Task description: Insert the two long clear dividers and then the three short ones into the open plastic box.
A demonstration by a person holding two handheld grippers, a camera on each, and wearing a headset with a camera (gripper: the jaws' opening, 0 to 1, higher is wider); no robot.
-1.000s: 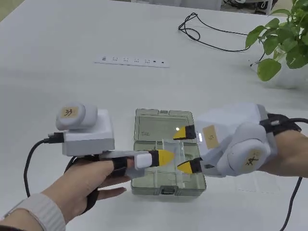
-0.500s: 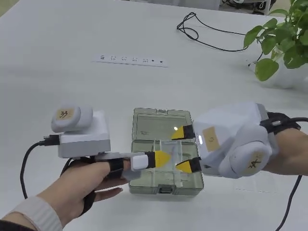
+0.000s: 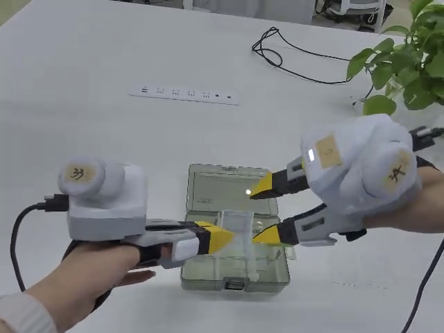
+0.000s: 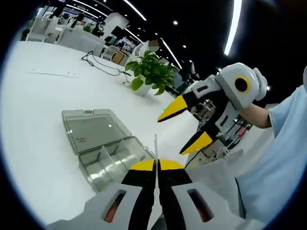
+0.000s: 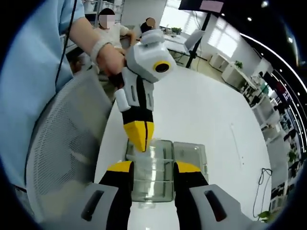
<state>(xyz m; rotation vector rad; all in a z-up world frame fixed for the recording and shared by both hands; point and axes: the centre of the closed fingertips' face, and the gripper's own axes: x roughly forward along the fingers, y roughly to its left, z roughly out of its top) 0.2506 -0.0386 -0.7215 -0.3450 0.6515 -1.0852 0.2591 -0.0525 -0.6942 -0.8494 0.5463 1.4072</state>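
Note:
The open grey-green plastic box (image 3: 272,272) lies on the white table with its lid (image 3: 225,186) folded flat behind it. Clear dividers stand in its base (image 4: 108,160). My left gripper (image 3: 218,237) is shut on a clear divider (image 3: 239,225), held over the base and seen edge-on as a divider (image 4: 156,146) between the yellow tips. My right gripper (image 3: 265,210) hovers to the right of the box, open wide, with nothing between its tips. In the right gripper view, the right gripper (image 5: 154,168) faces the left gripper (image 5: 139,130) over the box (image 5: 192,155).
A white power strip (image 3: 184,94) lies farther back on the table. A black cable (image 3: 291,52) loops at the back right beside a green plant (image 3: 402,62). A mesh chair (image 5: 62,158) stands close to the table's near edge.
My right gripper has lifted and drawn back to the right, away from the divider, with its jaws spread wider. The left gripper keeps hold of the divider and has sunk slightly.

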